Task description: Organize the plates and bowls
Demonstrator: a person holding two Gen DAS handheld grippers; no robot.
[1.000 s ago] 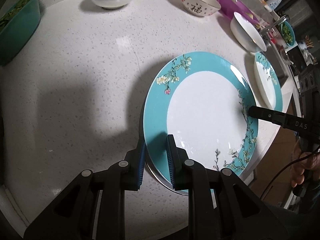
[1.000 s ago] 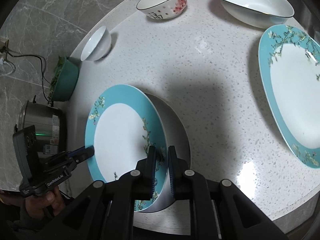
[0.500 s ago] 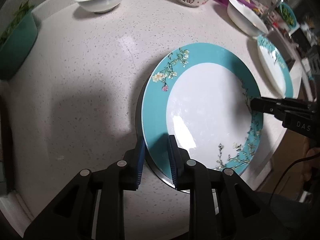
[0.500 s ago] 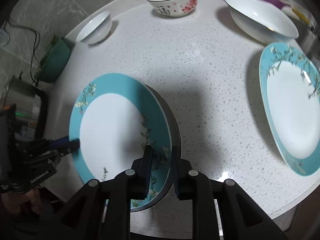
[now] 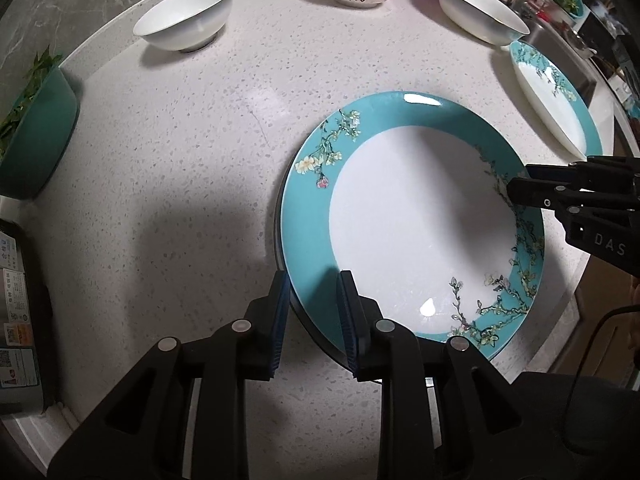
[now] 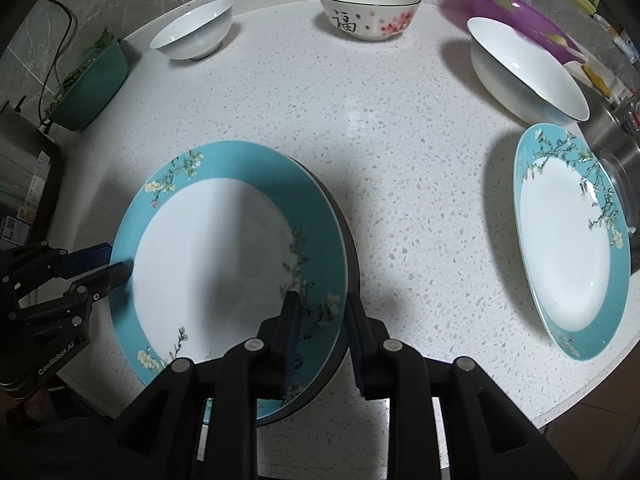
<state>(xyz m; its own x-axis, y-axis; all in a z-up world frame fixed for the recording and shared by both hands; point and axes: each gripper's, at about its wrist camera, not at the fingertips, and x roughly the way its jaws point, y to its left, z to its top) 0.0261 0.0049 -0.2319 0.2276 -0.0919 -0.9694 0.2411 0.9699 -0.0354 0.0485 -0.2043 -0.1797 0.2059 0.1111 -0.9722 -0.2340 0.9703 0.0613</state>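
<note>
Between right gripper pads, teal plate rim.

- The left wrist camera is looking steeply down along its fingers, close over the teal-rimmed plate.
- The right wrist camera is facing down onto that plate from the opposite rim.
- Both are sharing the white countertop and far bowls.

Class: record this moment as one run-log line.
left gripper: jaws opening, astride rim | right gripper: likewise | object: teal-rimmed floral porcelain plate, stacked on another plate
</note>
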